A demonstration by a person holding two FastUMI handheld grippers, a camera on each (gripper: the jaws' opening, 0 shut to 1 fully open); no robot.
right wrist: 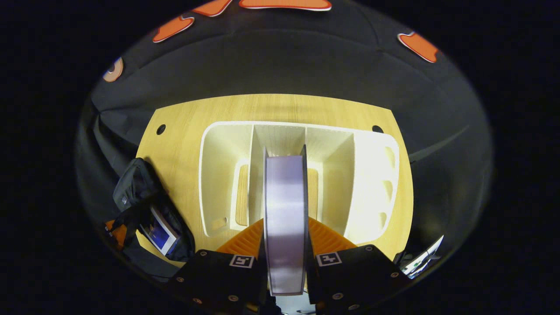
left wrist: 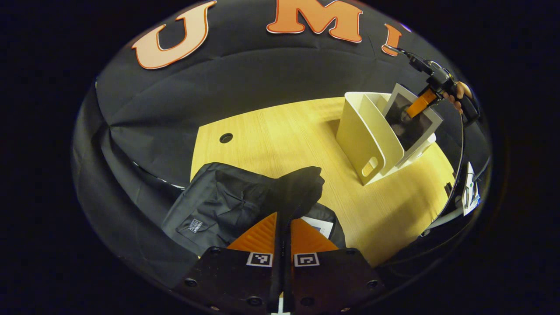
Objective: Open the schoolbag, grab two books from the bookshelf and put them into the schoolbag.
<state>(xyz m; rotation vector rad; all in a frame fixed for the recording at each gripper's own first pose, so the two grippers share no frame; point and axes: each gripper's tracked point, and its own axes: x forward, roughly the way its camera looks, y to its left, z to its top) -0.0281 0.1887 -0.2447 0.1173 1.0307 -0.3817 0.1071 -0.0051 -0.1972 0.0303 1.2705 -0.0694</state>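
Observation:
My left gripper (left wrist: 284,225) is shut on a raised fold of the black schoolbag (left wrist: 218,203), holding its opening up. A white book corner (left wrist: 321,226) shows inside the bag. In the right gripper view the bag (right wrist: 135,188) lies at the left with a blue-covered book (right wrist: 159,232) in it. My right gripper (right wrist: 285,229) is shut on a second book (right wrist: 285,197), seen edge-on above the white bookshelf (right wrist: 372,175). From the left gripper view this book (left wrist: 411,124) hangs tilted over the shelf (left wrist: 358,135), gripped by the right gripper (left wrist: 421,103) in a hand (left wrist: 459,92).
The wooden table (left wrist: 280,131) has a round cable hole (left wrist: 226,138) at its far left, and another hole (right wrist: 377,129) behind the shelf. Black cloth surrounds the table. A white object (left wrist: 469,192) sits past the right table edge.

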